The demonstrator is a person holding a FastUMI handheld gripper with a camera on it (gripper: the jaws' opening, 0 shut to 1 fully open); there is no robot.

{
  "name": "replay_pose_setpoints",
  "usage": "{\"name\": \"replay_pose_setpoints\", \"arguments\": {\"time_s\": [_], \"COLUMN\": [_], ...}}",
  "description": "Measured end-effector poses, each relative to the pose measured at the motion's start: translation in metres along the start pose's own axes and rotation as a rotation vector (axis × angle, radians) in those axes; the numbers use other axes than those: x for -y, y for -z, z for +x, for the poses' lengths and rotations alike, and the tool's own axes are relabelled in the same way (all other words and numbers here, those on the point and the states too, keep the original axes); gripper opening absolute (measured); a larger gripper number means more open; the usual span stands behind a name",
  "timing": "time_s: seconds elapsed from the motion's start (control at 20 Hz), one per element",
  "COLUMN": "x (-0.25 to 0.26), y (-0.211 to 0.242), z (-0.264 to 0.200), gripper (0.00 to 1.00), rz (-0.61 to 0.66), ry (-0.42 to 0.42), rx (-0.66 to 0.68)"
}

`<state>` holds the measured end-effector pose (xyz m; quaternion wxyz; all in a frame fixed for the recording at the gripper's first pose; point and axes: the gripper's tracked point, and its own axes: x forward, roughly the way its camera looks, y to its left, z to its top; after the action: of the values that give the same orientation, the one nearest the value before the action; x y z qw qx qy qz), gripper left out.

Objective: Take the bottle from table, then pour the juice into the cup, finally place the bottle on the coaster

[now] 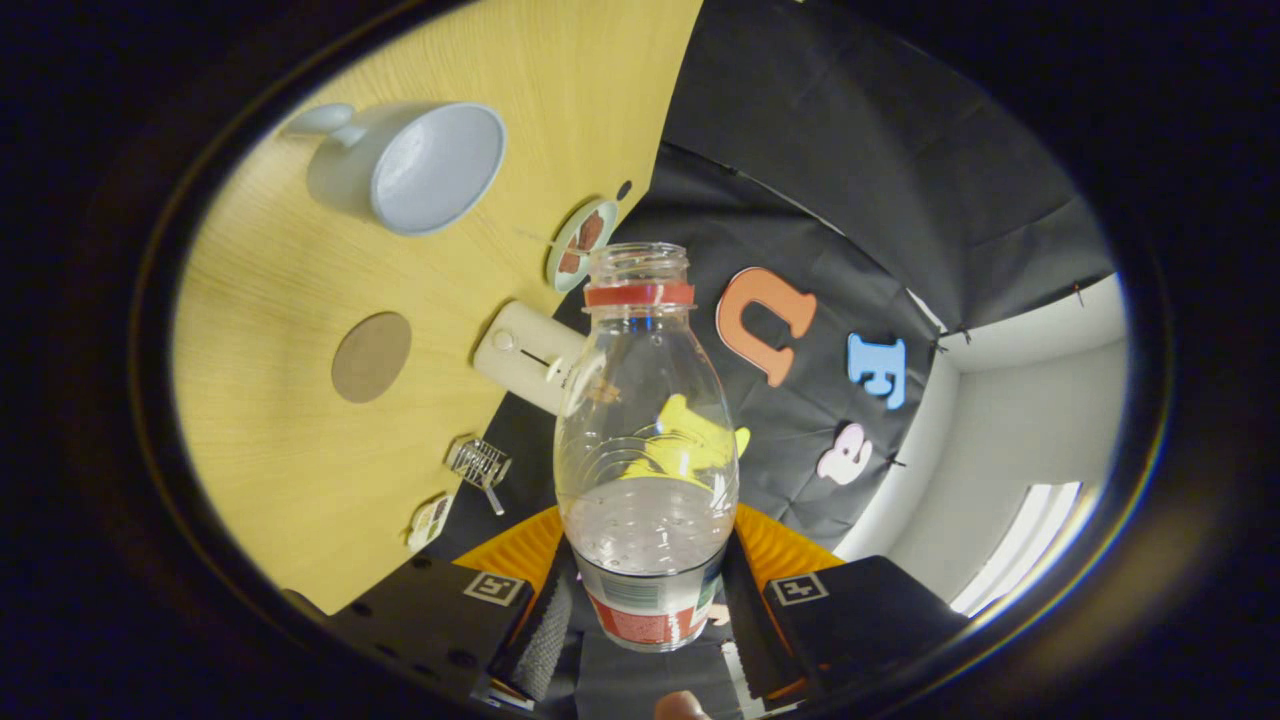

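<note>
One cup (420,165), one round coaster (371,356) and one clear bottle (645,440) show, along with a white box (525,355), a small plate (582,243) and a little wire basket (480,463) on the wooden tabletop (290,460). The cup stands beyond the coaster, both well left of the bottle. The bottle sits between the jaws, which press its labelled lower end from both sides; the gripper (648,600) holds it lifted, long axis running straight ahead, open uncapped neck pointing away from the jaws
</note>
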<state>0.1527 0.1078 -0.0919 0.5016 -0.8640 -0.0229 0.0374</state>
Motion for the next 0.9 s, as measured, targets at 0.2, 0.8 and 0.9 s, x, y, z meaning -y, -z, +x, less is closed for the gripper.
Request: {"name": "replay_pose_setpoints", "arguments": {"time_s": [0.2, 0.8, 0.9], "x": [0.001, 0.004, 0.003], "y": [0.002, 0.024, 0.028], "z": [0.0, -0.023, -0.026], "gripper": [0.74, 0.75, 0.75], "rz": [0.017, 0.431, 0.527], "ry": [0.001, -0.014, -0.015], "rx": [-0.002, -0.025, -0.025]}}
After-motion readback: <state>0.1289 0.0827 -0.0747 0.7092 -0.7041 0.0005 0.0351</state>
